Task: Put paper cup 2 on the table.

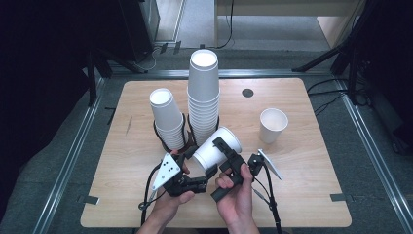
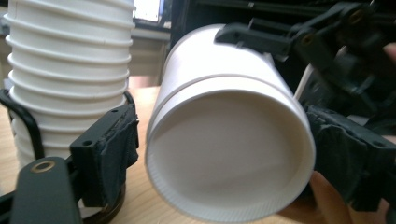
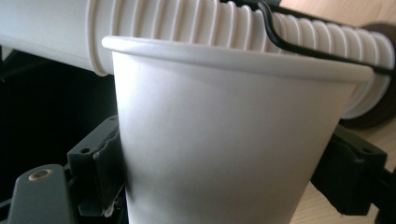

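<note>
Hands (image 1: 234, 195) work above wooden table (image 1: 302, 195), grey carpet (image 1: 375, 195) around.

Pretty sure I'm in some kind of lab or test room, not anyone's home. My wooden table (image 1: 302, 161) sits alone inside a metal rail frame (image 1: 68, 165) on grey carpet (image 1: 375, 161), with black tripod legs (image 1: 321, 61) and loose cables (image 1: 331, 92) around it. Tape marks (image 1: 88, 199) at the table's edges and dark equipment (image 1: 139, 24) at the back too.
</note>
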`<state>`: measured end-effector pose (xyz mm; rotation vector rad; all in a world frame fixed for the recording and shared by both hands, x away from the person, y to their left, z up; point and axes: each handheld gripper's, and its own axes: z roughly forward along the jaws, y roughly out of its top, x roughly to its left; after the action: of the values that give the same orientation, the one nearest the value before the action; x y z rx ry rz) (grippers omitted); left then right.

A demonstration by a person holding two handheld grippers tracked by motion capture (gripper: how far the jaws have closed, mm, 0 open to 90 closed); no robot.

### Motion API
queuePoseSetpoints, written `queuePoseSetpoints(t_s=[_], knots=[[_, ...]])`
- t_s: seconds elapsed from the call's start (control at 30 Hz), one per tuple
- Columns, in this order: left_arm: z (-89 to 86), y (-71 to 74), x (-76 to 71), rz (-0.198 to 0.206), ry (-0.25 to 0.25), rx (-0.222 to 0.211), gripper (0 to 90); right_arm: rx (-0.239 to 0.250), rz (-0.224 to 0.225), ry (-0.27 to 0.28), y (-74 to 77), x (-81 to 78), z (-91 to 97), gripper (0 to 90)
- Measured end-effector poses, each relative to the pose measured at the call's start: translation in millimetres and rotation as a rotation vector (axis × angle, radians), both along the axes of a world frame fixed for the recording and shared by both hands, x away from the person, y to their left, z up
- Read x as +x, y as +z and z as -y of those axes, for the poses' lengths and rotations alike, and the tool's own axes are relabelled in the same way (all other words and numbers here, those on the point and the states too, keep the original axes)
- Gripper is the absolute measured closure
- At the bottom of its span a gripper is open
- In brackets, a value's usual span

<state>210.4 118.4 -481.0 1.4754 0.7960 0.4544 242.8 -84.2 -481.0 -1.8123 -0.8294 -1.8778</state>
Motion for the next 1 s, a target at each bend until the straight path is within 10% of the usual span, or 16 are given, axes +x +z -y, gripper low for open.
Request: queuePoseSetpoints(t_s=[0.4, 1.0], knots=[[-2.5, 3.7, 2.0, -0.078, -0.016, 0.032, 1.8, -0.349, 0.156, -0.122, 8.4, -4.3, 4.4, 14.8], [-3.5, 2.6, 2.3, -0.084, -0.027, 0.049, 1.8, -0.676, 0.379, -0.169, 20.9, -10.4, 14.6, 14.6]])
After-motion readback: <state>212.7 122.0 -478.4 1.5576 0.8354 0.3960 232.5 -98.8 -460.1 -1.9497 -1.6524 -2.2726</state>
